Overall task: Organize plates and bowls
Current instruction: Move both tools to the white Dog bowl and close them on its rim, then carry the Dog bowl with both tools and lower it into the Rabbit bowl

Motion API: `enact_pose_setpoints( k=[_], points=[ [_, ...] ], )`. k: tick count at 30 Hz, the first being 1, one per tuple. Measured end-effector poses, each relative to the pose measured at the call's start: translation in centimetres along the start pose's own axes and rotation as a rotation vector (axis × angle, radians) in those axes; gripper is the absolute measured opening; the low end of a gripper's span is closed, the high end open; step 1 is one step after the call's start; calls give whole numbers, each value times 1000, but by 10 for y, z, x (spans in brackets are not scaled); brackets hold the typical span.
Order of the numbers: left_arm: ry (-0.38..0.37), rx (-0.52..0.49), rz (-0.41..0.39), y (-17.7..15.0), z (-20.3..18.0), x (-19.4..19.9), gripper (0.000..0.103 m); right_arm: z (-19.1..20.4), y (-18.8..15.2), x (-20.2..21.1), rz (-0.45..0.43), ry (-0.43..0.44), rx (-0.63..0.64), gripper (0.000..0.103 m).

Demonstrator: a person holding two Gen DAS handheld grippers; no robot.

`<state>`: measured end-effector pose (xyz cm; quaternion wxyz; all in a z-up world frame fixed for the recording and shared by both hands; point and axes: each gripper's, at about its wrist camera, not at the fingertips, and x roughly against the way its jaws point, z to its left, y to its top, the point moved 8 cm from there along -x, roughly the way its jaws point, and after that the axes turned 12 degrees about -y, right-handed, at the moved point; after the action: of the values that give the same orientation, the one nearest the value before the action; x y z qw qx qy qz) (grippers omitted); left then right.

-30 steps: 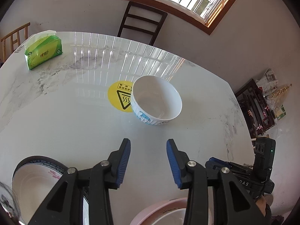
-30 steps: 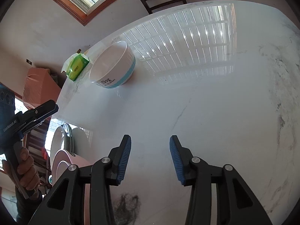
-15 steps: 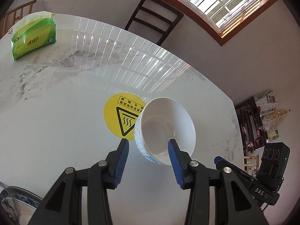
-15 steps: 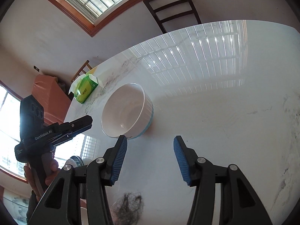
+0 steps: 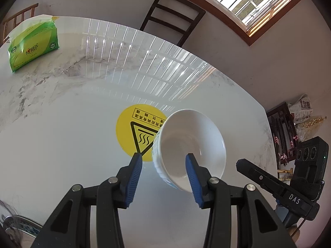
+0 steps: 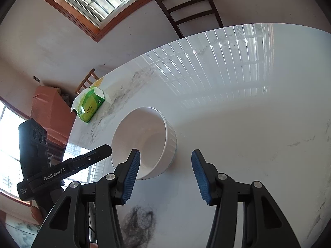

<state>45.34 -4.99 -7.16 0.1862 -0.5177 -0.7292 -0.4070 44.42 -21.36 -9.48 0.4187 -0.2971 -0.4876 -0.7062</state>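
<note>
A white ribbed bowl (image 5: 191,144) stands upright on the marble table, partly over a yellow warning sticker (image 5: 140,132). My left gripper (image 5: 164,166) is open and straddles the bowl's near-left rim, with the right finger inside the bowl and the left finger outside. In the right wrist view the same bowl (image 6: 144,140) lies just ahead of my open, empty right gripper (image 6: 165,163), whose left finger overlaps the bowl's near rim. The left gripper's body (image 6: 68,167) shows at the left there.
A green tissue pack (image 5: 33,45) lies at the table's far left. The rim of a patterned plate (image 5: 18,225) shows at the bottom left. Dark wooden chairs (image 5: 171,18) stand behind the table. A dark smudge (image 6: 138,221) lies on the table near my right gripper.
Both grippers have moved forward to the bowl. My left gripper now straddles its rim; the stacked plates and pink bowl have dropped out of view.
</note>
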Motion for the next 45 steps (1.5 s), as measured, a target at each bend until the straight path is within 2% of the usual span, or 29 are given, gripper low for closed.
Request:
enact_pose_setpoints(
  k=[9,14,15,17,18,19,22,24,34,45],
  points=[
    [20,6,15,0,7,-3,44,3,11,-14,13,-37,3,50],
    [95,-29,11,-1,9,-8,44,6,10,-26,32,-63,20,47],
    [123,-40,14,-2,10,-11,44,7,8,-31,42,-73,27,43],
    [160,-70,29,-6,9,-17,44,6,3,-43,85,-82,26,28],
    [182,-87,47,-9,9,-22,38,5,0,-47,97,-87,22,18],
    [186,-100,60,-12,7,-25,17,5,-1,-48,99,-90,30,14],
    [274,-157,64,-18,2,-25,12,4,-2,-44,97,-70,23,13],
    [305,-193,39,-20,-5,-18,10,3,-4,-38,98,-50,16,12],
    [337,-328,-45,-44,-63,39,10,3,-28,28,65,41,-20,12],
    [351,-409,-138,-97,-119,103,10,16,-70,97,24,94,1,12]
  ],
)
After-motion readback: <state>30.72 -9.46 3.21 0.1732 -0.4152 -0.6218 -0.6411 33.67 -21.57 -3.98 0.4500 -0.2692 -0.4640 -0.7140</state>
